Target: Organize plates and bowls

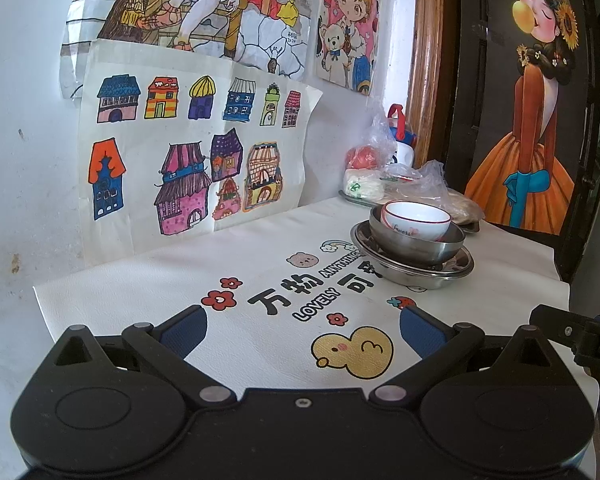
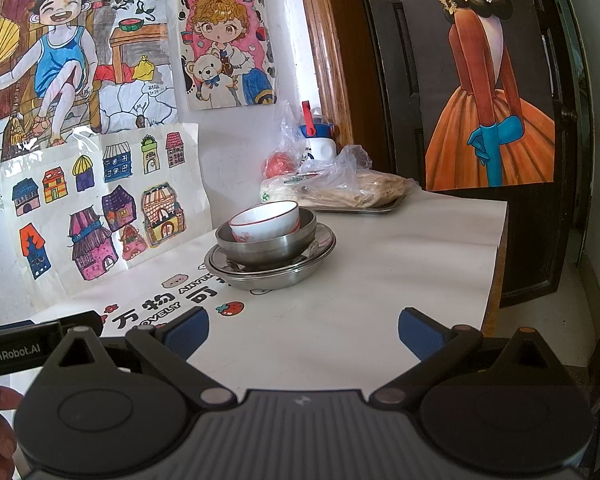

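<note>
Plates [image 2: 270, 270] and bowls sit nested mid-table on the white mat [image 2: 340, 320] — the ceramic bowl [image 2: 266, 220] tilted inside the steel bowl [image 2: 266, 246], largest at the bottom, likely for stability. The left gripper [image 1: 302, 330] and right gripper [image 2: 303, 330] hover well short of the stack, jaws apart and empty — apparently nothing left to carry.

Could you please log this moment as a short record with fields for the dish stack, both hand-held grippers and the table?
stack: white ceramic bowl nested, slightly tilted, in a steel bowl, which sits on stacked steel plates
left hand-held gripper: open, holds nothing, apart from the stack
right hand-held gripper: open, holds nothing, apart from the stack
surface: white printed table cover
behind stack: steel tray with food in plastic bags
</note>
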### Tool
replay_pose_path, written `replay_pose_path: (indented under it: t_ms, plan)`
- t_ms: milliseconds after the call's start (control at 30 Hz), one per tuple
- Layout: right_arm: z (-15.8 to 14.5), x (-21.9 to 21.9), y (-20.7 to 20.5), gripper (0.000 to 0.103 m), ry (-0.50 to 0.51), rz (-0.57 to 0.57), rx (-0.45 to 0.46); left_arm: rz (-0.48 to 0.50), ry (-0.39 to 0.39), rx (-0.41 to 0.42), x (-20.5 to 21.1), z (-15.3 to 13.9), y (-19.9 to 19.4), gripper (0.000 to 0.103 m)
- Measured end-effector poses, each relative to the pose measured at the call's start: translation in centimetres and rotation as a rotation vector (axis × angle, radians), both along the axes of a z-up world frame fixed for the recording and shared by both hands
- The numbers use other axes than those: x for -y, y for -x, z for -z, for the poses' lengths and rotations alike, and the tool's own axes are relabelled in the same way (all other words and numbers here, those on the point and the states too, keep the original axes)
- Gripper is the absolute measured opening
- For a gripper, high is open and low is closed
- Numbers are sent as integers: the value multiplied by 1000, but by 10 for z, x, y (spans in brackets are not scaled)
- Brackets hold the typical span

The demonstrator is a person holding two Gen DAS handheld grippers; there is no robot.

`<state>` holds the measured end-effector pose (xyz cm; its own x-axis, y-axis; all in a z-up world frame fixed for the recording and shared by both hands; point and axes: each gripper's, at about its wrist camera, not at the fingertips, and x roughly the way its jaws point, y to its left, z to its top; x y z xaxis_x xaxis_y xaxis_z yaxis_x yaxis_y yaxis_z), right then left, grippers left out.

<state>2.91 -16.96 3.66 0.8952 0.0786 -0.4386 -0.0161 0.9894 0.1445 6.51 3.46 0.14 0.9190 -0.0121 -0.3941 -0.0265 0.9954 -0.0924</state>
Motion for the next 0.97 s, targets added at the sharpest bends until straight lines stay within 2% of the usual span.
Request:
replay_pose_path:
  t_ms: [167,567,967]
  plan:
    - [0,0,0,103,0,0,0,3,1,6,2,1,1,102]
    - [1,0,-1,103,0,-1,-2,-1,19,-51,0,3,-3,102]
    - [2,-2,-1,103,0,0,-4,13,22,-43,0,2,-2,102]
